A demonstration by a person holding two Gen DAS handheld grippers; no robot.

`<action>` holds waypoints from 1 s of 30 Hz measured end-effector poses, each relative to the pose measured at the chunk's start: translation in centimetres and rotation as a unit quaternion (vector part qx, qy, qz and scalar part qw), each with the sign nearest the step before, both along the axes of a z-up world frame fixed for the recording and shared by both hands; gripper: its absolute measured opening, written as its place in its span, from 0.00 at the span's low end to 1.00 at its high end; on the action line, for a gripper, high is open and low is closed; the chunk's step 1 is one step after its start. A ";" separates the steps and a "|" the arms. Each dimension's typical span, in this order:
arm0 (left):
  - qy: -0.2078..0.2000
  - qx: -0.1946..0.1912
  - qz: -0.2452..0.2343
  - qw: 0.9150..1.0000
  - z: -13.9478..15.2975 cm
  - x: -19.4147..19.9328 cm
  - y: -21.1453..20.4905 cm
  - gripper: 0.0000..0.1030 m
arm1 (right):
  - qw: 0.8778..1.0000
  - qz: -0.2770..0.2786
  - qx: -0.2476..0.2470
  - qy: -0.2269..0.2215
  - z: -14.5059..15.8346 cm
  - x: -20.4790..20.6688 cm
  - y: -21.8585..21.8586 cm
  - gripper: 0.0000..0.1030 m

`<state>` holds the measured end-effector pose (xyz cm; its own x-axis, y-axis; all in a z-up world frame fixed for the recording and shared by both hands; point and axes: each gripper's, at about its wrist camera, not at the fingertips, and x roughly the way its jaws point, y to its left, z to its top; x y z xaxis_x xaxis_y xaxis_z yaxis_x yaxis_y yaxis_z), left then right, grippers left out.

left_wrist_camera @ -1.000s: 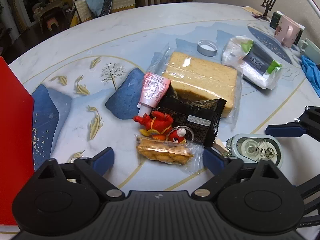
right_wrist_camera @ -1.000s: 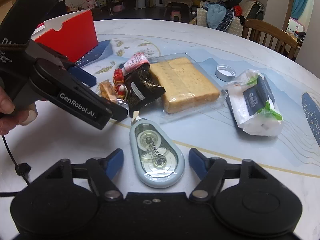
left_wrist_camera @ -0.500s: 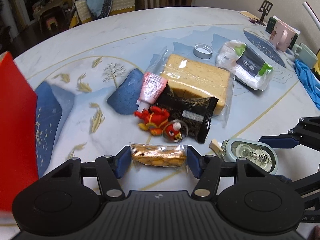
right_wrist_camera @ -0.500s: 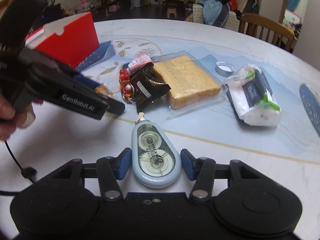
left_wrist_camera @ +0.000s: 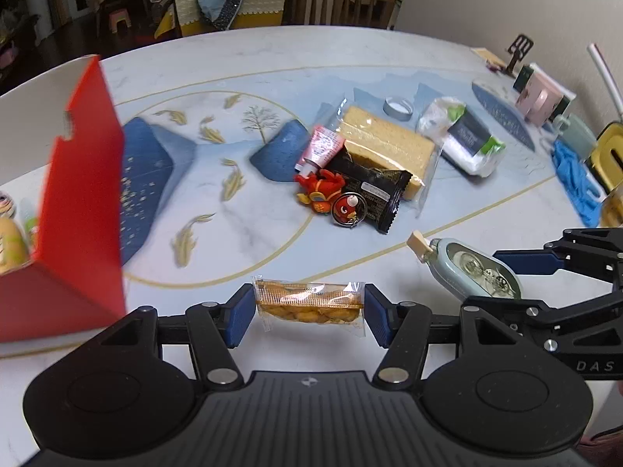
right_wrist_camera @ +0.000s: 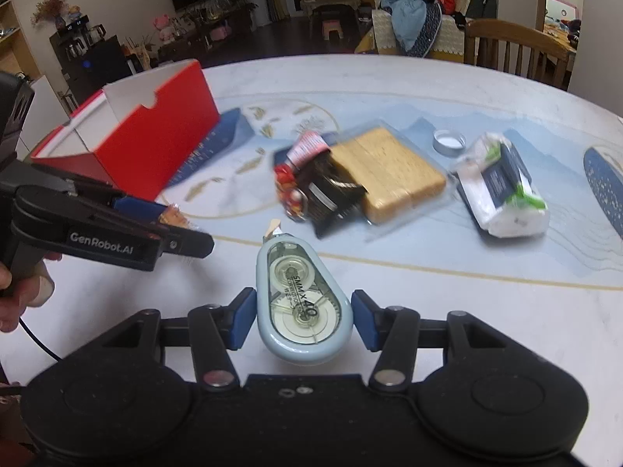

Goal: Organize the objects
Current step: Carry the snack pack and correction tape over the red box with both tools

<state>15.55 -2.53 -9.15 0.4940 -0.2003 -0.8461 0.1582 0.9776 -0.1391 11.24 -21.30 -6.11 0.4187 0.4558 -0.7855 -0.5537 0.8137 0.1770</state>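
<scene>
Left gripper [left_wrist_camera: 309, 308] is clamped on the snack packet [left_wrist_camera: 308, 306], pads pressing both ends, packet lifted off the table [left_wrist_camera: 249, 225]. Right gripper [right_wrist_camera: 303, 317] squeezes the correction tape [right_wrist_camera: 301, 295], nose pointing away from the jaws. Beyond both jaws lies the pile: red keychain [left_wrist_camera: 331, 198], black wrapper [left_wrist_camera: 372, 194], wrapped cake [left_wrist_camera: 385, 148]. Left of the left jaws, the red box [left_wrist_camera: 83, 202] stands open.

Correction tape [right_wrist_camera: 303, 307] reads "5MM x 40"; left tool [right_wrist_camera: 177, 220] "GenRobot.AI"; right tool [left_wrist_camera: 483, 272] "DAS".
</scene>
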 end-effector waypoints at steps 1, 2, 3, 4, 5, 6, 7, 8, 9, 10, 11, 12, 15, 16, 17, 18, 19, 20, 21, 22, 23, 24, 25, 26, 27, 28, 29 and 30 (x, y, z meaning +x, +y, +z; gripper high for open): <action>0.001 -0.004 0.003 1.000 0.3 -0.3 0.4 0.57 | 1.000 0.002 -0.001 -0.004 0.4 -0.2 0.3 0.51; 0.001 -0.007 0.005 1.000 0.7 -0.5 0.8 0.57 | 1.000 0.004 -0.002 -0.007 0.8 -0.3 0.6 0.51; 0.000 -0.010 0.006 1.000 1.1 -0.8 1.3 0.57 | 1.000 0.004 -0.002 -0.011 1.3 -0.4 0.9 0.51; -0.001 -0.014 0.007 1.000 1.5 -1.0 1.8 0.57 | 1.000 0.005 -0.003 -0.015 1.7 -0.5 1.2 0.51; -0.004 -0.020 0.008 1.000 2.0 -1.2 2.4 0.57 | 1.000 0.005 -0.002 -0.017 2.2 -0.6 1.5 0.51; -0.007 -0.026 0.011 1.000 2.4 -1.4 3.1 0.57 | 1.000 0.005 -0.002 -0.019 2.6 -0.6 1.9 0.51; -0.010 -0.031 0.014 0.999 2.9 -1.5 3.8 0.57 | 1.000 0.005 -0.001 -0.021 3.1 -0.7 2.2 0.51; -0.013 -0.034 0.018 0.999 3.3 -1.7 4.5 0.57 | 1.000 0.006 0.000 -0.022 3.5 -0.7 2.7 0.51; -0.016 -0.036 0.022 0.999 3.7 -1.8 5.2 0.57 | 1.000 0.008 0.002 -0.023 3.9 -0.7 3.1 0.51; -0.018 -0.037 0.027 0.999 4.0 -1.9 5.9 0.57 | 1.000 0.011 0.003 -0.025 4.3 -0.7 3.7 0.51; -0.020 -0.040 0.031 0.999 4.4 -2.1 6.6 0.57 | 0.999 0.014 0.004 -0.028 4.7 -0.7 4.2 0.51; -0.022 -0.043 0.035 0.998 4.7 -2.2 7.4 0.57 | 0.999 0.018 0.005 -0.031 5.2 -0.7 4.9 0.51; -0.033 -0.051 0.043 0.997 6.0 -2.6 9.5 0.57 | 0.999 0.032 0.008 -0.038 6.2 -0.5 7.0 0.51; -0.036 -0.056 0.046 0.997 6.3 -2.7 10.2 0.57 | 0.999 0.037 0.008 -0.039 6.6 -0.5 7.7 0.51; -0.039 -0.059 0.048 0.996 6.7 -2.7 10.8 0.57 | 0.998 0.042 0.009 -0.040 7.0 -0.4 8.5 0.51; -0.043 -0.060 0.049 0.996 7.1 -2.8 11.5 0.57 | 0.998 0.048 0.010 -0.041 7.3 -0.3 9.4 0.51; -0.047 -0.058 0.051 0.996 7.5 -2.8 12.2 0.57 | 0.998 0.054 0.011 -0.042 7.5 -0.2 10.2 0.51; -0.051 -0.054 0.052 0.996 7.8 -2.8 13.0 0.57 | 0.997 0.061 0.011 -0.045 7.8 -0.2 11.1 0.51; -0.055 -0.050 0.055 0.996 8.1 -2.8 13.7 0.57 | 0.996 0.068 0.011 -0.047 8.1 -0.2 12.0 0.51; -0.058 -0.043 0.059 0.996 8.3 -2.9 14.5 0.57 | 0.996 0.075 0.011 -0.049 8.3 -0.1 12.9 0.51; -0.061 -0.037 0.064 0.995 8.5 -2.9 15.5 0.57 | 0.995 0.081 0.011 -0.052 8.5 -0.1 13.8 0.51; -0.062 -0.032 0.070 0.995 8.6 -2.9 16.4 0.57 | 0.995 0.088 0.010 -0.055 8.8 -0.1 14.7 0.51; -0.063 -0.028 0.077 0.995 8.7 -2.9 17.4 0.57 | 0.994 0.094 0.009 -0.059 8.9 -0.1 15.6 0.51; -0.064 -0.024 0.083 0.994 8.7 -2.9 18.3 0.57 | 0.993 0.101 0.008 -0.062 9.1 0.0 16.6 0.51; -0.065 -0.020 0.088 0.994 8.6 -2.9 19.2 0.57 | 0.992 0.107 0.007 -0.064 9.1 0.0 17.5 0.51; -0.067 -0.016 0.095 0.993 8.3 -2.9 20.2 0.57 | 0.992 0.112 0.005 -0.066 9.0 0.1 18.5 0.51; -0.065 -0.009 0.105 0.992 8.0 -2.8 21.1 0.57 | 0.991 0.115 0.003 -0.066 9.0 0.2 19.4 0.51; -0.060 -0.007 0.114 0.992 7.6 -2.7 22.0 0.57 | 0.991 0.117 0.001 -0.064 8.9 0.4 20.2 0.51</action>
